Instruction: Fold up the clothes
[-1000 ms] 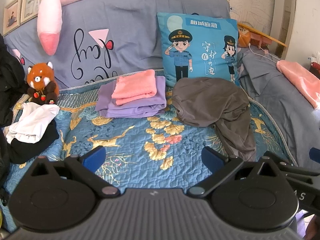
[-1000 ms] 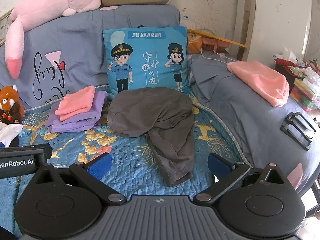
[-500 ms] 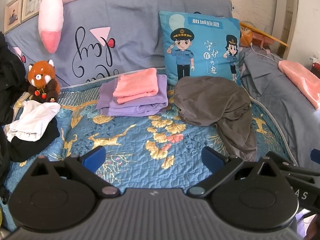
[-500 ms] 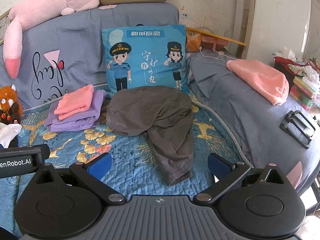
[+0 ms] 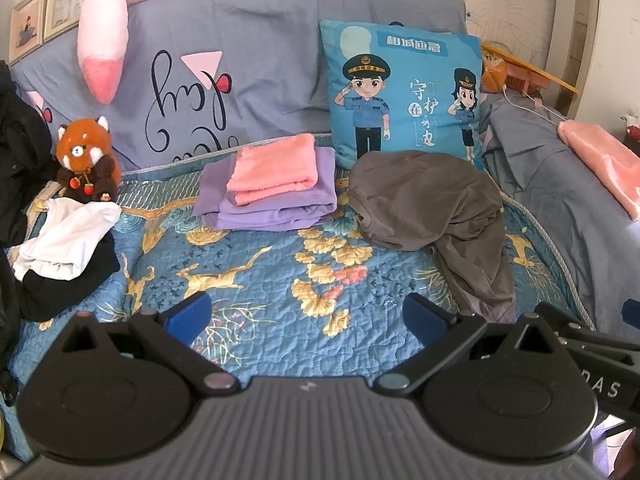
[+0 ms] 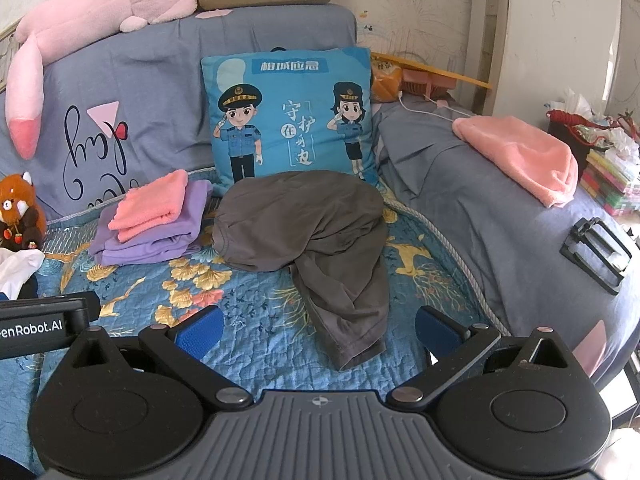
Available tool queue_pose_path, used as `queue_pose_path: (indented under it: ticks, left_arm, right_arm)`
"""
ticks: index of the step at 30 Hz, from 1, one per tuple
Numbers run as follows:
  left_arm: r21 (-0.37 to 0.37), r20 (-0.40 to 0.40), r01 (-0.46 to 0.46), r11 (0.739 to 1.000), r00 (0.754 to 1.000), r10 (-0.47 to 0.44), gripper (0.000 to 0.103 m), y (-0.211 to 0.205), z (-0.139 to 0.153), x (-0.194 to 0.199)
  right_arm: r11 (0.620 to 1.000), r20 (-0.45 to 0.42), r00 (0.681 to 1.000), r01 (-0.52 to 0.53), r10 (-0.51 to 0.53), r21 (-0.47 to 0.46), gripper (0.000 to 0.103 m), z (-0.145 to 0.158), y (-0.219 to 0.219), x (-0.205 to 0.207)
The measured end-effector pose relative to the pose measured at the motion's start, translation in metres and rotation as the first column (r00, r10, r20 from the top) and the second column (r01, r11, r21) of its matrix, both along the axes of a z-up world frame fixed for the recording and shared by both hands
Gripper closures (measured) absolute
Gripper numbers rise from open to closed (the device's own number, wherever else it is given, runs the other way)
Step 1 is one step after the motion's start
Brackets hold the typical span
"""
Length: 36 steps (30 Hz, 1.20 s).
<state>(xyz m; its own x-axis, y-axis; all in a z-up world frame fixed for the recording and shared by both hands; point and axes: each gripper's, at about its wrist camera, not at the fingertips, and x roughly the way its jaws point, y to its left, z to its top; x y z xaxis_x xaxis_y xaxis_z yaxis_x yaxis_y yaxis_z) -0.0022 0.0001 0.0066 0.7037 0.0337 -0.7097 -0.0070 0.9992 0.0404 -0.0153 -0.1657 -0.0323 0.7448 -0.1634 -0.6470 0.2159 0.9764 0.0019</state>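
A crumpled grey garment (image 5: pixel 432 216) (image 6: pixel 312 232) lies unfolded on the blue floral quilt (image 5: pixel 256 280) (image 6: pixel 248 304), in front of a blue cartoon cushion (image 5: pixel 404 92) (image 6: pixel 288 116). Left of it sits a folded stack: a pink cloth (image 5: pixel 276 168) (image 6: pixel 152 204) on purple garments (image 5: pixel 272 204) (image 6: pixel 152 240). White and black clothes (image 5: pixel 64 248) are heaped at the quilt's left edge. My left gripper (image 5: pixel 308 316) hovers open above the quilt's near part, short of the grey garment. My right gripper (image 6: pixel 320 330) is open too, its fingers flanking the garment's near end without touching it.
A red panda plush (image 5: pixel 86 160) sits at the left, a long pink plush (image 6: pixel 80 28) lies on the grey headboard cover. A pink towel (image 6: pixel 524 156) and a black frame (image 6: pixel 598 252) rest on the grey bedding at the right. Cluttered boxes (image 6: pixel 612 180) stand beyond.
Both grippers have drifted slightly to the left and forward, so the scene shifts a little in each view. The clothes have not moved and both jaws stay open.
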Motion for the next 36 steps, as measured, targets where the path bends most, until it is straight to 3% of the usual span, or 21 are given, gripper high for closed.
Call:
queue_pose_path:
  ticks: [36]
  left_arm:
    - [0.004, -0.008, 0.0, 1.0, 1.0, 0.0, 0.0, 0.0002, -0.0018, -0.0003]
  right_arm:
    - [1.0, -0.007, 1.0, 0.006, -0.006, 0.005, 0.0, -0.0002, -0.002, -0.0001]
